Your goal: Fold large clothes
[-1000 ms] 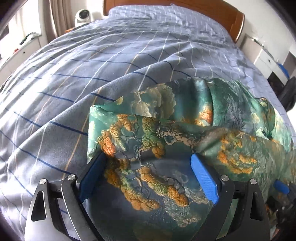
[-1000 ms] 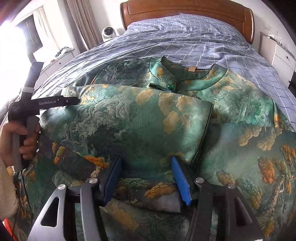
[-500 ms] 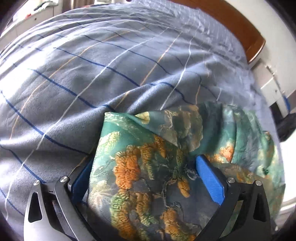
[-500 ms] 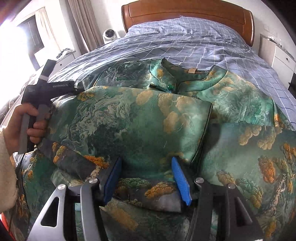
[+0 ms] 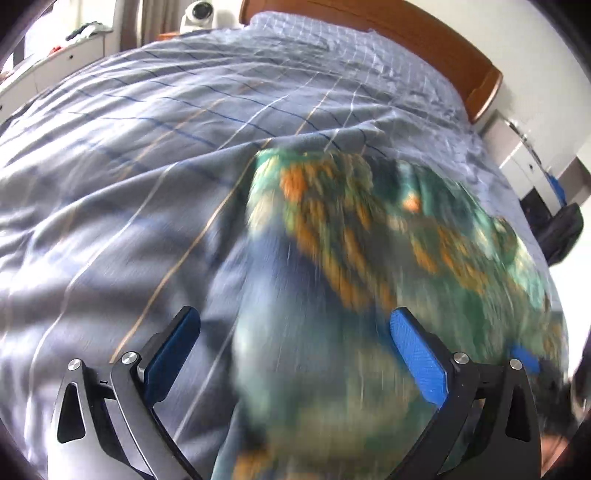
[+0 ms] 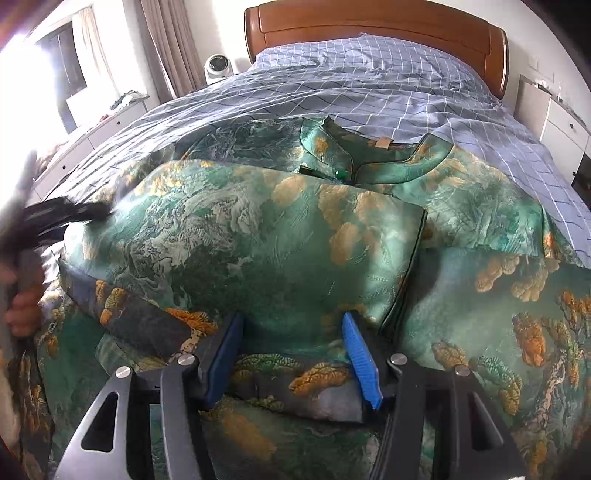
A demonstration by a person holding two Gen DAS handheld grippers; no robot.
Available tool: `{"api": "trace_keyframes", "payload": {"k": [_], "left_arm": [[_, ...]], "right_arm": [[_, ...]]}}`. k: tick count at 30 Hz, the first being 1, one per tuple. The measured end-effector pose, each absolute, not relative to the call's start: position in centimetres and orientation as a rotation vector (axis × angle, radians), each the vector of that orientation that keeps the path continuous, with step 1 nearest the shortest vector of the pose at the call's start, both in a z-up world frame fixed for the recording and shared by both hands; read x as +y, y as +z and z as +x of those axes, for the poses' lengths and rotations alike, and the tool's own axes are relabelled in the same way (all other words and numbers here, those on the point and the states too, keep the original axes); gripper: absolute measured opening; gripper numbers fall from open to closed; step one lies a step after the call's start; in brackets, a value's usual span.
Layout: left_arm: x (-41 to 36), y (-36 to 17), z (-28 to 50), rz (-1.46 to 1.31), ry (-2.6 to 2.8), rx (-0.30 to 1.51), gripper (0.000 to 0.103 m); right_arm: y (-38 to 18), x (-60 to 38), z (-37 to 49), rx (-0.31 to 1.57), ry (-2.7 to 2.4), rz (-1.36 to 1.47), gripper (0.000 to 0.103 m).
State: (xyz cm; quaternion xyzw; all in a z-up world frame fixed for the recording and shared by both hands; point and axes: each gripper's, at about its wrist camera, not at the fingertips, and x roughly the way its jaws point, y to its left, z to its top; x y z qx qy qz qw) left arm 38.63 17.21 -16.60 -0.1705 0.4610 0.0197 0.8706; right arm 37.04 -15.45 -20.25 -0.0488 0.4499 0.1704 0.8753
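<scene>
The garment [image 6: 295, 240] lies on the bed [image 6: 369, 81], collar toward the headboard [image 6: 373, 22], one side already folded across its middle. The right gripper [image 6: 291, 350] stands wide around that flap's near edge; the left gripper [image 5: 291, 354], also wide, straddles blurred cloth. Further folds probably remain.

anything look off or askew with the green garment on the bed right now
Mostly tidy. The green garment lies collar-up on the bed, one panel folded across its front. At the lower left of the right wrist view, a dark underside strip sticks out unevenly from under that fold. The left wrist view is too motion-blurred to judge.
</scene>
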Motion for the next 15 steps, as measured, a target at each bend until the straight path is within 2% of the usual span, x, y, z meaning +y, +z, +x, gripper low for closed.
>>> {"api": "trace_keyframes", "payload": {"k": [6,8,10,15], "left_arm": [[15.5,-15.1,29.9,-0.186,0.024,0.919,0.102],[14.7,-14.0,26.2,-0.115,-0.005,0.884,0.102],[14.1,-13.3,23.6,-0.063,-0.014,0.869,0.102],[14.2,-11.0,18.5,-0.004,-0.025,0.829,0.102]], "right_arm": [[-16.5,-16.1,34.3,0.838,0.325,-0.081,0.058],[-14.5,-16.7,32.2,0.81,0.34,-0.051,0.063],[-12.8,-17.2,29.5,0.784,0.358,-0.061,0.079],[-10.9,-18.9,22.7,0.743,0.363,-0.141,0.08]]}}
